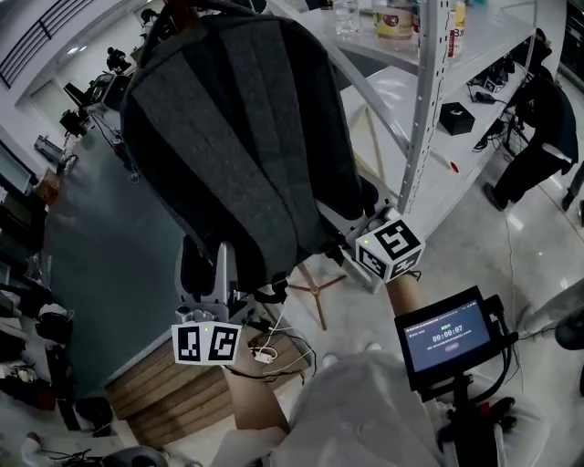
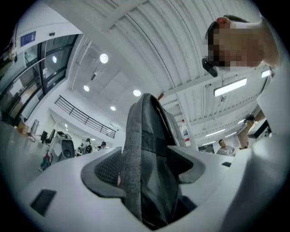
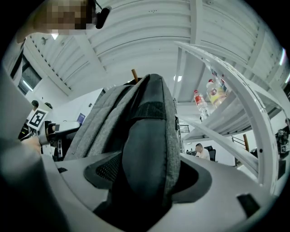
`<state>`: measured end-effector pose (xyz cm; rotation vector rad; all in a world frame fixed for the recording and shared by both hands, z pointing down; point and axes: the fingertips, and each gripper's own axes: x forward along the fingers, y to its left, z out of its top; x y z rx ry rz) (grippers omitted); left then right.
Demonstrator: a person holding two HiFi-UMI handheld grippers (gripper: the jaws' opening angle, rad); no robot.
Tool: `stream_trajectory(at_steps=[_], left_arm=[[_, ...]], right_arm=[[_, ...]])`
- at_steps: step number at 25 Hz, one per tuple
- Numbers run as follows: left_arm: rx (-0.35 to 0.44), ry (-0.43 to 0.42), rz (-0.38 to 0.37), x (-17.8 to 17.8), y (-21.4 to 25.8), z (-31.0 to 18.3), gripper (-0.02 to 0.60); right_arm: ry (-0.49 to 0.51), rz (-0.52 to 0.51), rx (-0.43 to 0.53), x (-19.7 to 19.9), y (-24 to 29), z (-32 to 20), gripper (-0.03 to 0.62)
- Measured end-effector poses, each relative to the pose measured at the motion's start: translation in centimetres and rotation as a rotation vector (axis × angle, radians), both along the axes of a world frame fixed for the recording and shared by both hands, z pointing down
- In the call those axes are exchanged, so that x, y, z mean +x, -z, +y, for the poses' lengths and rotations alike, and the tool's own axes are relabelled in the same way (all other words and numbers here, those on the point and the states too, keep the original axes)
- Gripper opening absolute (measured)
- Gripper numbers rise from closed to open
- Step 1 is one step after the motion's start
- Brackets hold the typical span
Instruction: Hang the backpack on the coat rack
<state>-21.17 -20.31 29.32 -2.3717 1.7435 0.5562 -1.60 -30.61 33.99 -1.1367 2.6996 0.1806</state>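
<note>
A dark grey backpack (image 1: 237,128) is held high in front of me, back panel and shoulder straps toward the head view. My left gripper (image 1: 208,274) is shut on its lower left edge, and a fold of grey fabric (image 2: 145,136) stands clamped between the jaws. My right gripper (image 1: 354,233) is shut on the lower right side, its jaws closed round a padded strap (image 3: 147,136). A wooden peg (image 3: 134,75) of the coat rack pokes up just behind the backpack's top. Wooden legs (image 1: 315,290) show on the floor below the bag; the rest of the rack is hidden.
A white metal shelf unit (image 1: 427,100) with bottles (image 1: 394,18) and a black box (image 1: 454,119) stands close on the right. A person in dark clothes (image 1: 538,137) bends at far right. A timer screen (image 1: 447,339) sits lower right. Wooden boards (image 1: 173,388) with cables lie below.
</note>
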Motion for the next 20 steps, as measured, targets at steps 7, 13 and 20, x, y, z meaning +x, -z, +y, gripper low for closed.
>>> stream_trajectory(at_steps=[7,13,20], left_arm=[[0.077,0.026,-0.156,2.9,1.9,2.2,0.314],[0.036,-0.074,-0.138,4.5,1.2,1.7,0.254],[0.011,-0.097,-0.172,6.3,0.5,1.0,0.250]], right_arm=[[0.112,0.081,0.008,-0.1,-0.6,1.7,0.330],[0.262,-0.141,0.050,2.6,2.2,4.6,0.328],[0.140,-0.366,0.148,8.5,5.3,5.8,0.328]])
